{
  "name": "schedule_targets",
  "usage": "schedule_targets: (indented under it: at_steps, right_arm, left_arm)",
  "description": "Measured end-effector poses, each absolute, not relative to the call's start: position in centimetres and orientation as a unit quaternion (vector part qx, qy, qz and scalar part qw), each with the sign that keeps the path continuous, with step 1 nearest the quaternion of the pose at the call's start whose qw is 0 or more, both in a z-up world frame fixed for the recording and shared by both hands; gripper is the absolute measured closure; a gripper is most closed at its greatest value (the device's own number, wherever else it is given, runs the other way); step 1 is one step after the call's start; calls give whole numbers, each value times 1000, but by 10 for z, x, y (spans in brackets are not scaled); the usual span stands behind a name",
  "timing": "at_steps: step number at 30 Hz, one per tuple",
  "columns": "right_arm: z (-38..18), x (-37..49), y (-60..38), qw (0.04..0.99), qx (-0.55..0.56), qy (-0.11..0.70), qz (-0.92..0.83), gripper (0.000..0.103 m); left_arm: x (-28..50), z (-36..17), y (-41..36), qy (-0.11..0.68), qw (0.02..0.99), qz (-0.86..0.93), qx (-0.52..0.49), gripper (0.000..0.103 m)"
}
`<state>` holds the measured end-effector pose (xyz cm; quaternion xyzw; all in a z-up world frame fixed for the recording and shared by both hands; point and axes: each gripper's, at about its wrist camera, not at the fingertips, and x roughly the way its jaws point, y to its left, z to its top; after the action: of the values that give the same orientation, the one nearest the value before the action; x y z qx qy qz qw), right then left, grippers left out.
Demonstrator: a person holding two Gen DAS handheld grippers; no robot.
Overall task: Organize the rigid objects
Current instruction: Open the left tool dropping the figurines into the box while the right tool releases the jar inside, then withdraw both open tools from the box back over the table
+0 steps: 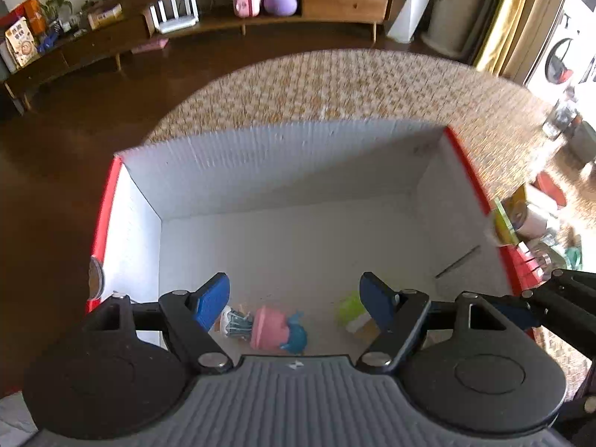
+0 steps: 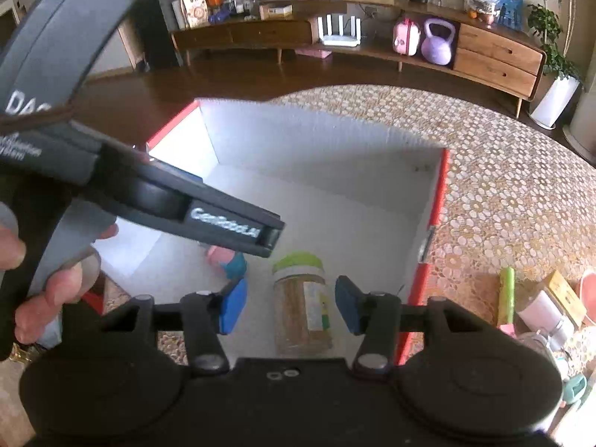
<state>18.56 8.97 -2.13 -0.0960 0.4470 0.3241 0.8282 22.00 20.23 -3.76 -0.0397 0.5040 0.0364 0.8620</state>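
Patterned tablecloth (image 1: 354,85) bears white box (image 1: 260,171); wooden sideboard (image 2: 495,56) behind; both tools wide, empty.

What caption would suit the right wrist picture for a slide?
Open right tool above a green-lidded clear plastic jar lying in a white cardboard box with red edges, beside a pink and blue toy.

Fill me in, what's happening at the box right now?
A person holds a gripper in each hand over the white box on the patterned table. Both the left gripper and the right gripper are open and empty. A pink and blue toy and a green-lidded jar already lie inside. More items wait on the table beside the box.
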Motion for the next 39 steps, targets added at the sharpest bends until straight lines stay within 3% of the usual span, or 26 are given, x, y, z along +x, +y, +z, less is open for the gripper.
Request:
schedule_targets:
  at_steps: [10,15,26,30,39]
  right_arm:
    - [17,170,58,843,-66,401,352,38]
    - [31,156,34,852,-46,378,361,28]
    - [48,134,-21,870,-7,343,354,17]
    - [46,126,-44,878,3,335,342,15]
    - [41,99,-103,901,27,299,312,5]
  left_arm:
    - [186,5,187,447,893,31,-53,26]
    - [167,19,177,418,906,34,-57,26]
    - [131,33,138,361,931,36,-36,26]
    - [118,34,122,348,937,24,-35,20]
    - [96,30,78,321,947,-12,-20,19]
